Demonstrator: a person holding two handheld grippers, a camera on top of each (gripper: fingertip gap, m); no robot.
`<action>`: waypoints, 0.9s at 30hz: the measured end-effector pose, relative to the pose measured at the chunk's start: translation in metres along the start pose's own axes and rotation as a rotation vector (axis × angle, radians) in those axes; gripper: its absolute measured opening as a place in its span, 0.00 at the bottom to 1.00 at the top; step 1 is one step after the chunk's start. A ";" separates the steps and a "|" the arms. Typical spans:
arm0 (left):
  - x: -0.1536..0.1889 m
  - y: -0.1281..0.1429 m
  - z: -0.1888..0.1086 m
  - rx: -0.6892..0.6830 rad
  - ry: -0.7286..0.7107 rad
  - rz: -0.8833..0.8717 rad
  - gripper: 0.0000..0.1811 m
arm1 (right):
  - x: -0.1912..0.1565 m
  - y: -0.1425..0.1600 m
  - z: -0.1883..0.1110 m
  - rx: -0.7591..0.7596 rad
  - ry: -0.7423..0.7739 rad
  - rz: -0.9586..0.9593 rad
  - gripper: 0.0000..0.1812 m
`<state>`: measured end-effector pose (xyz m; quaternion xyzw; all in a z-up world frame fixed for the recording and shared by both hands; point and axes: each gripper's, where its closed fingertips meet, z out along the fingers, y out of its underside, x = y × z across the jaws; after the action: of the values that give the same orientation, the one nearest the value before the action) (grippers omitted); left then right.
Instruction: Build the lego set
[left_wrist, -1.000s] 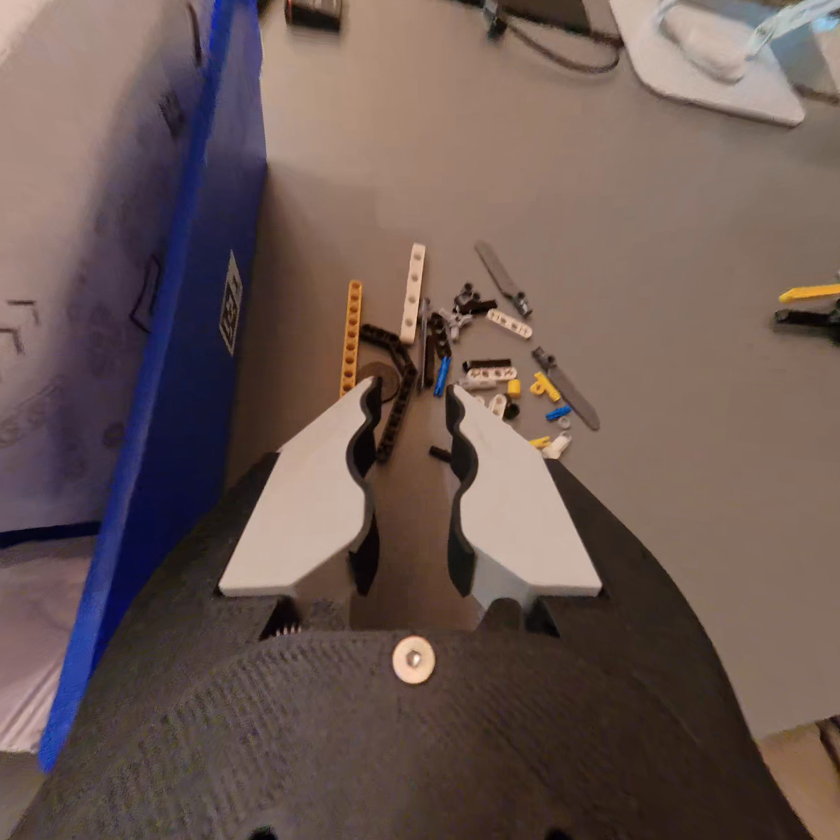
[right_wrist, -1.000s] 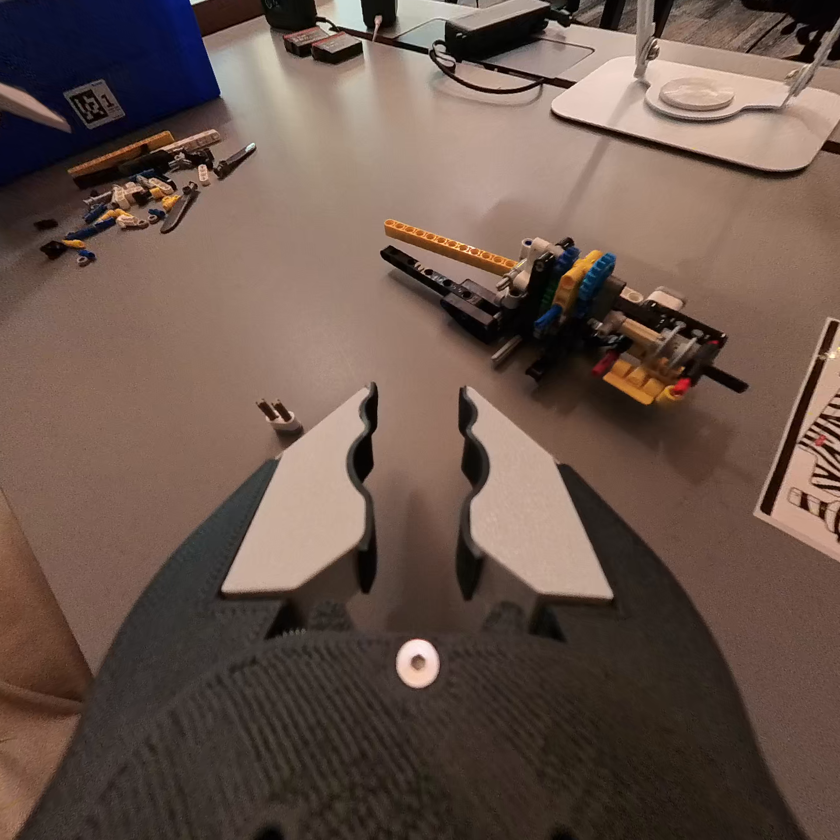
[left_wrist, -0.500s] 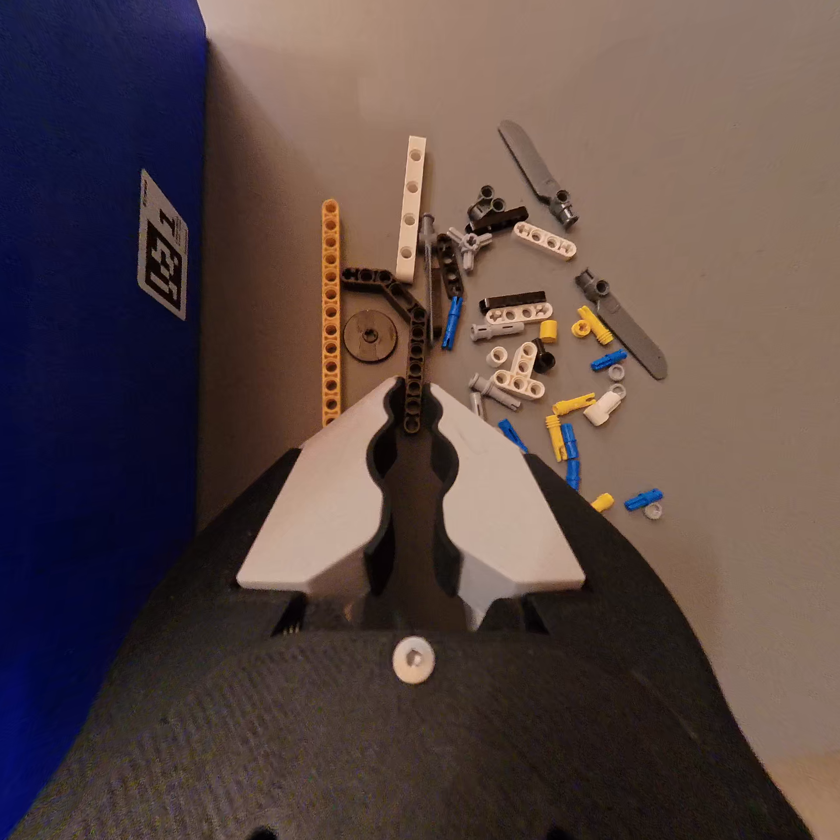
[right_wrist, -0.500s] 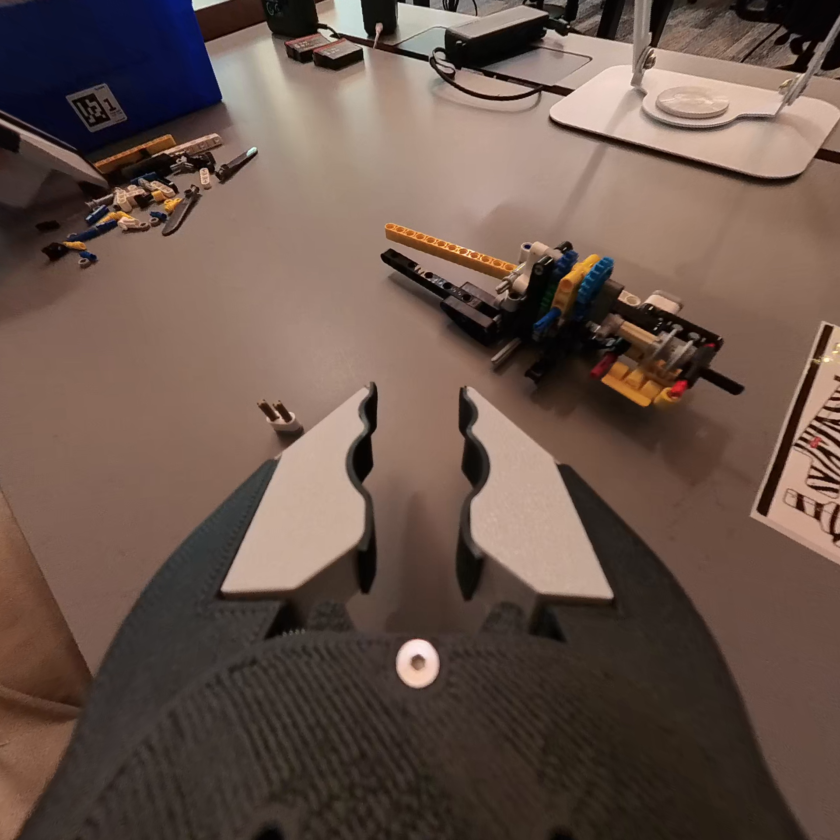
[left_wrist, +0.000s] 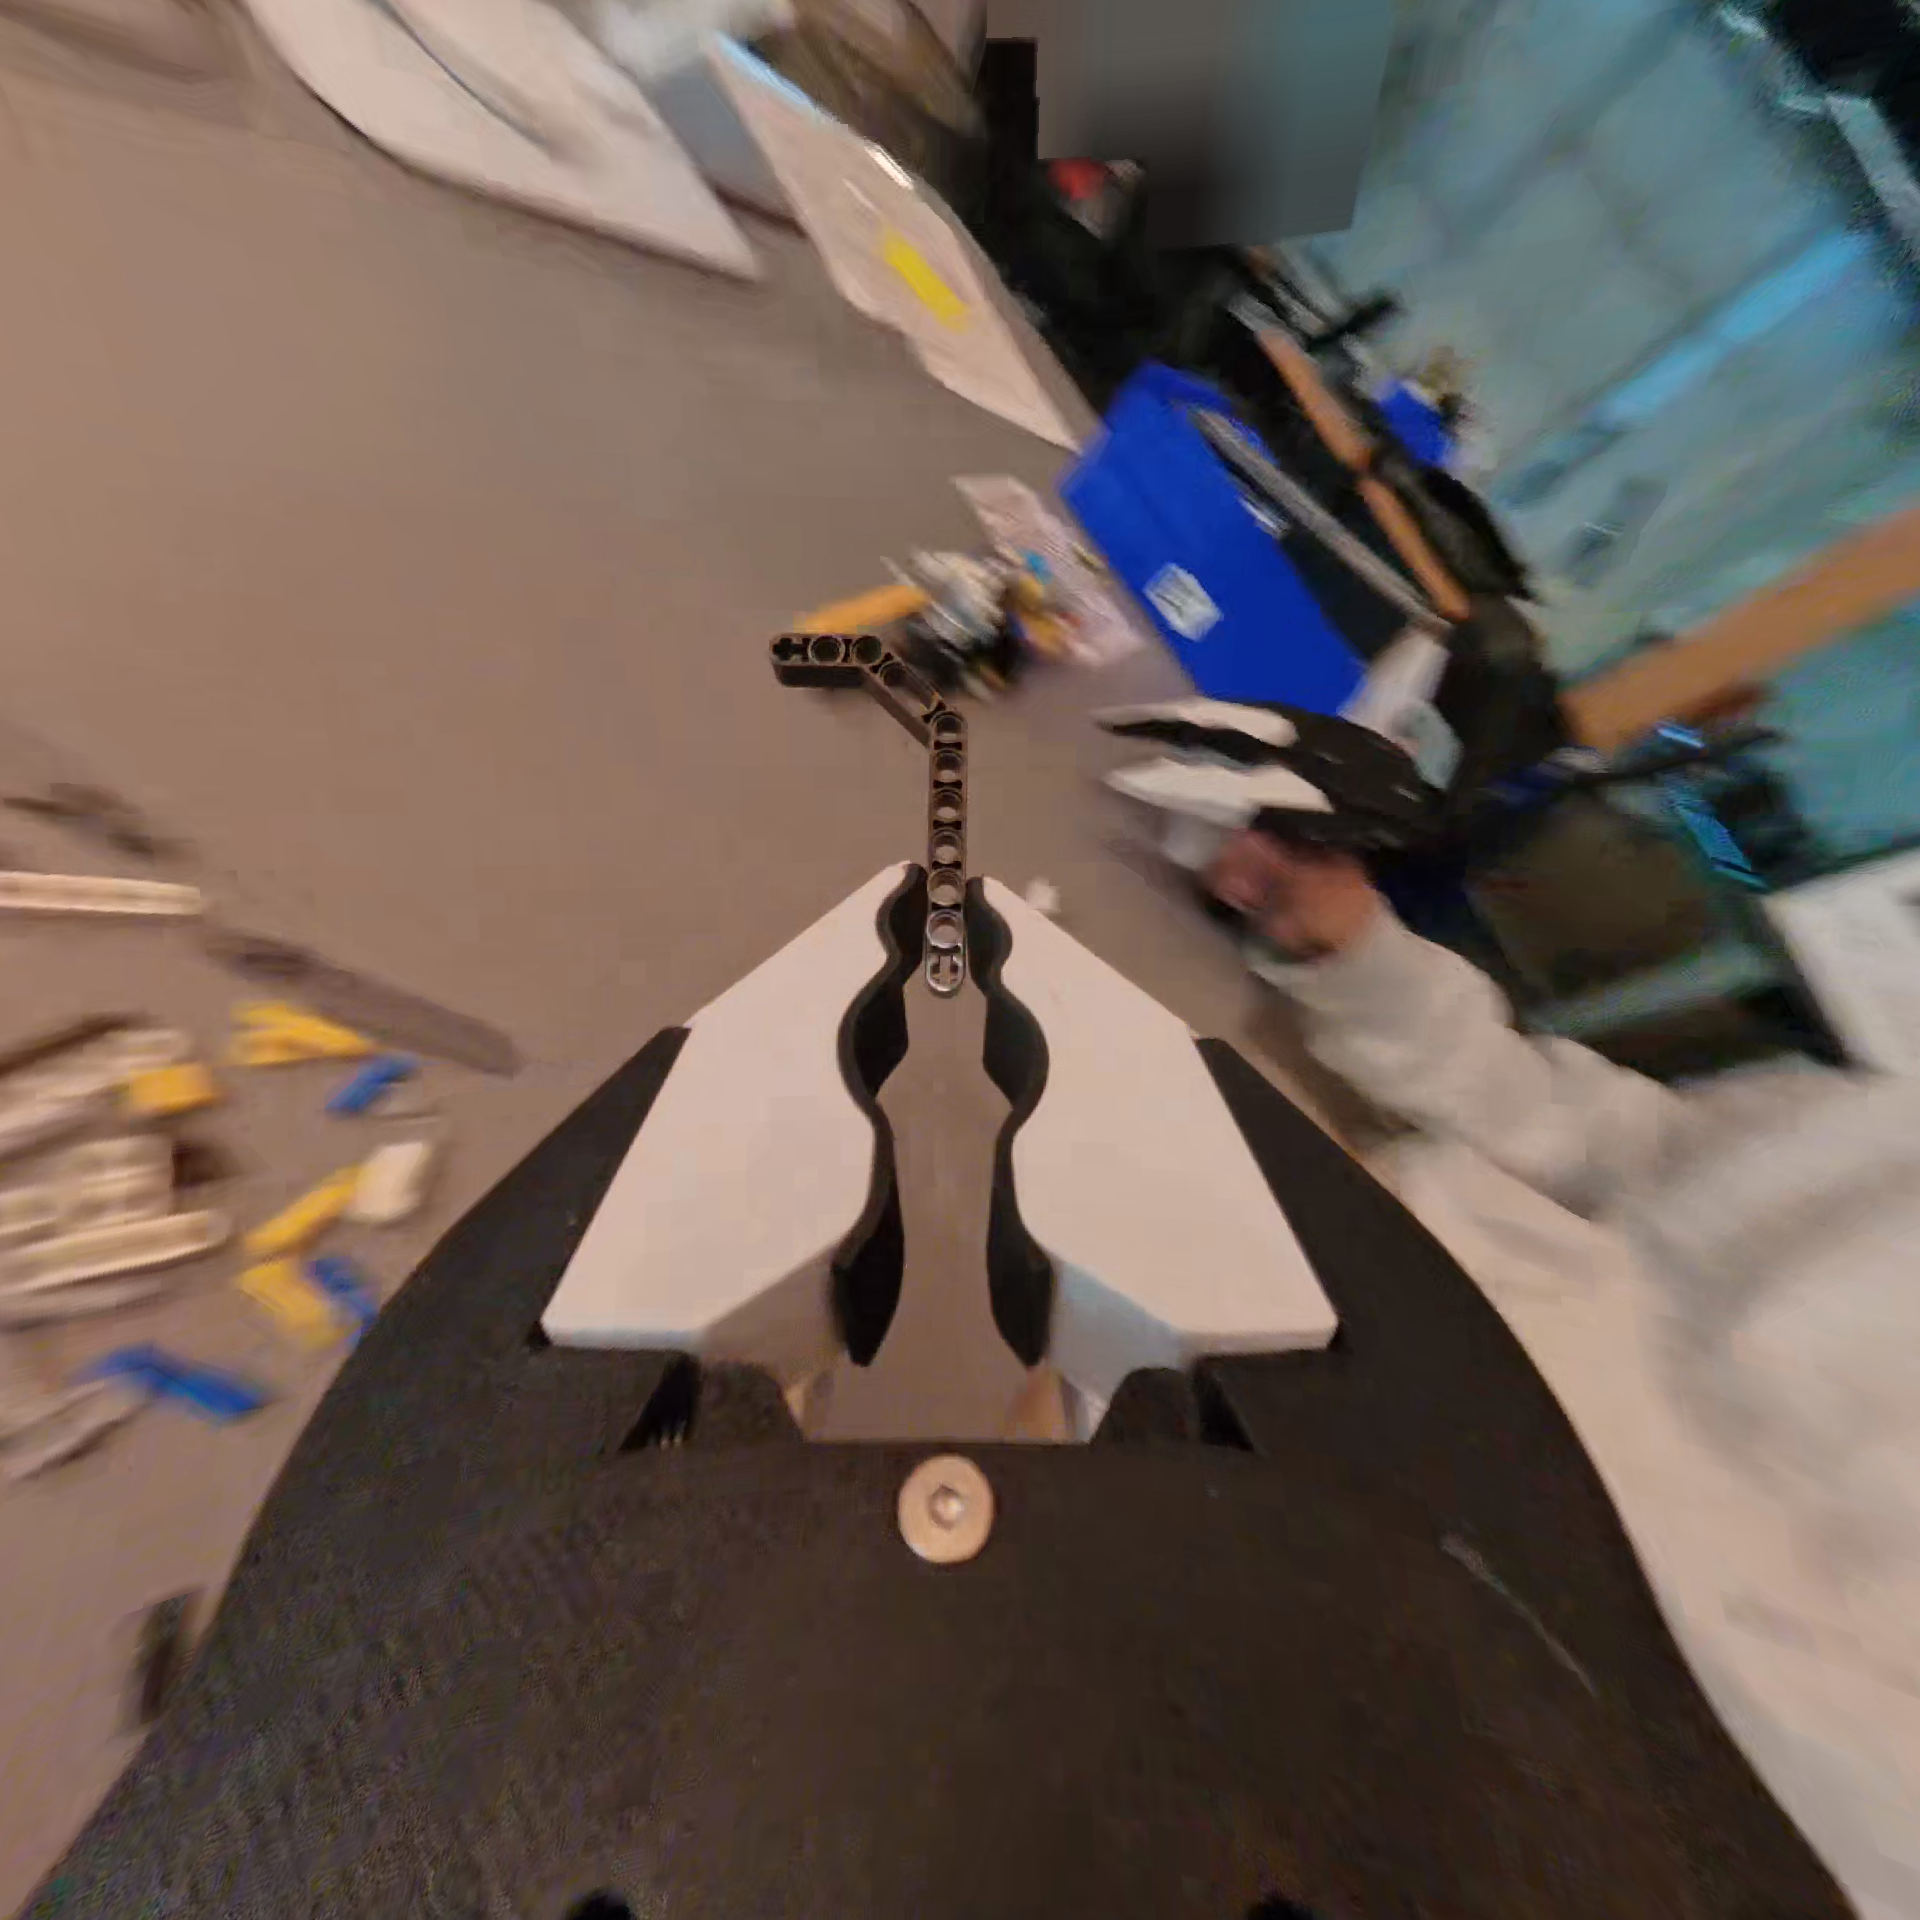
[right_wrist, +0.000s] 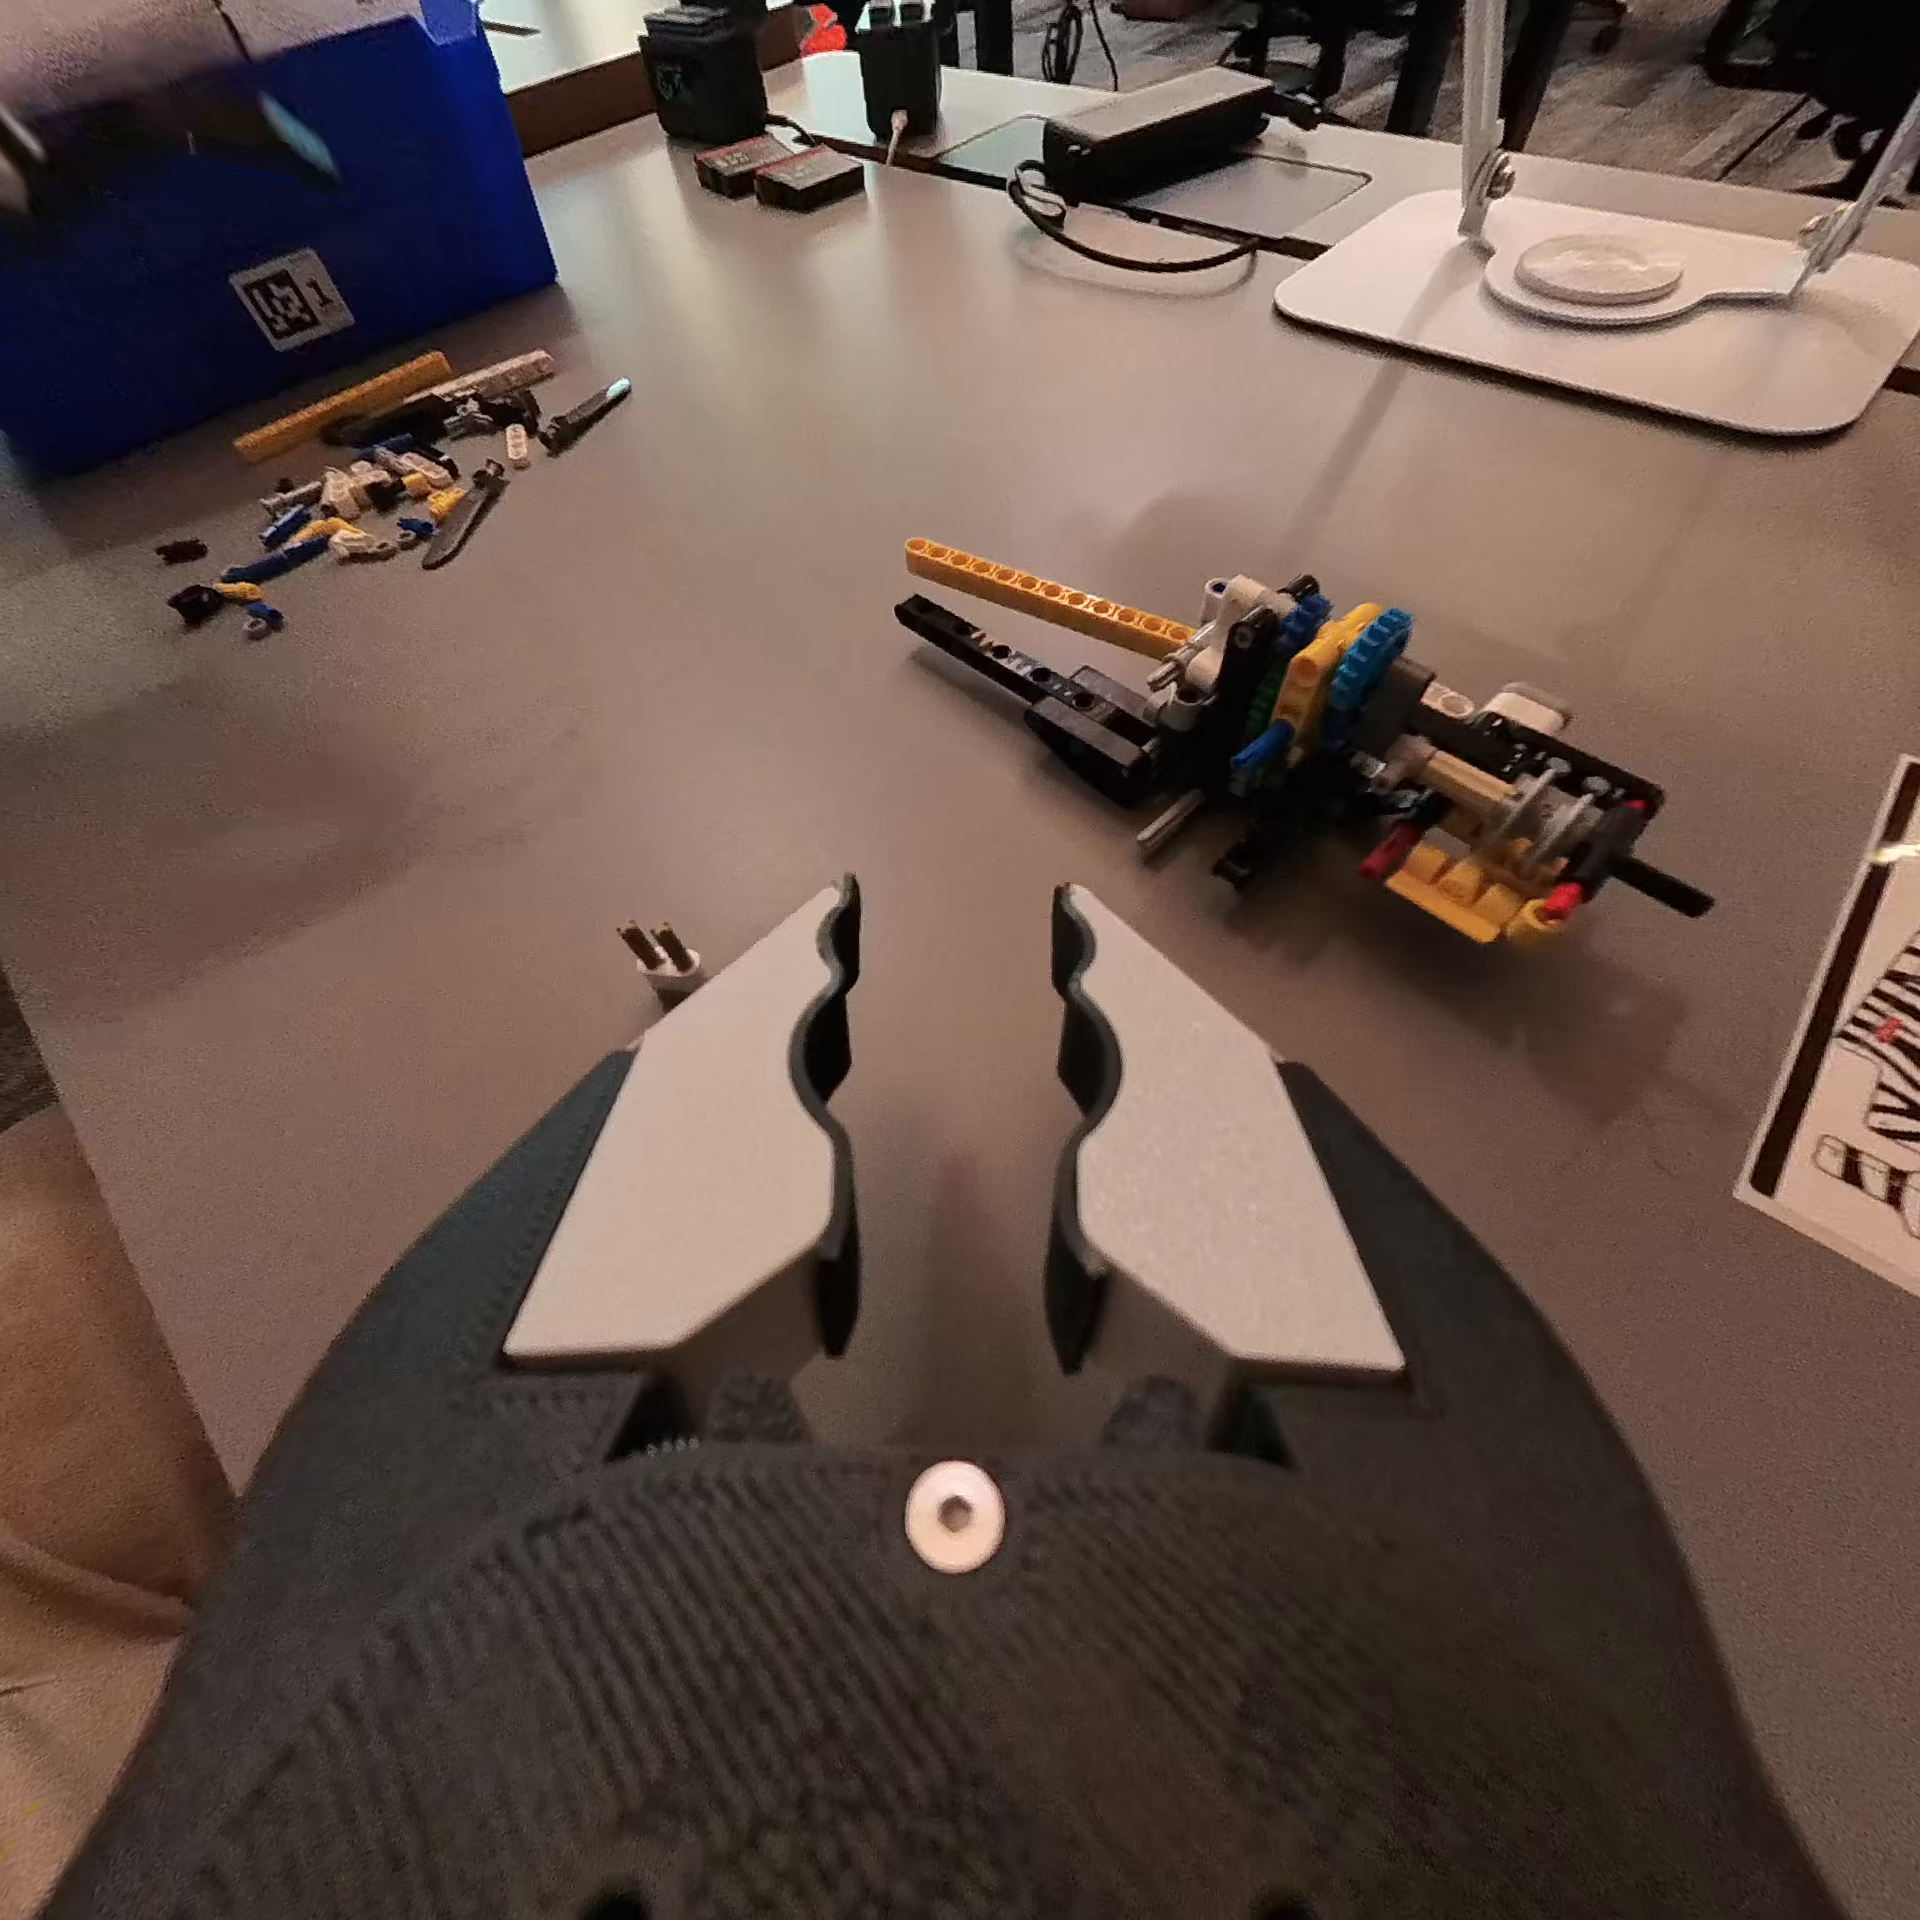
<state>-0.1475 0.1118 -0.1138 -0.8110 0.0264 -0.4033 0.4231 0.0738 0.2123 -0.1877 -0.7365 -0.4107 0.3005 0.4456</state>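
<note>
Black bent holed beam (left_wrist: 940, 790) clamped in left tongs (left_wrist: 945, 914) (background blurred), right tongs (right_wrist: 954, 914) parted, empty.

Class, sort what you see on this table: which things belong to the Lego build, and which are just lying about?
Part of the build:
- black angled beam, clamped in the left gripper
- half-built model
- pile of loose pieces
- small white connector with two pins
- right gripper, jaws apart and empty

Lying about:
- blue box
- white stand base
- black power brick
- zebra-striped sheet

bent black beam (left_wrist: 940, 800): gripped, raised | model (right_wrist: 1309, 717): on its side | loose parts (right_wrist: 364, 488): scattered
</note>
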 end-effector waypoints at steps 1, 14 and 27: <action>0.012 0.011 0.011 -0.059 0.089 -0.030 0.03 | -0.001 0.000 0.000 0.002 -0.010 0.005 0.20; 0.075 0.098 0.083 -0.381 0.495 0.038 0.03 | -0.096 -0.017 -0.020 0.232 -0.305 -0.457 0.17; 0.086 0.134 0.074 -0.562 0.589 0.074 0.03 | -0.136 -0.001 -0.016 0.195 -0.414 -0.581 0.21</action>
<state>0.0009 0.0422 -0.1781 -0.7432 0.2847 -0.5801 0.1736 0.0212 0.0877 -0.1696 -0.4669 -0.6537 0.3418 0.4877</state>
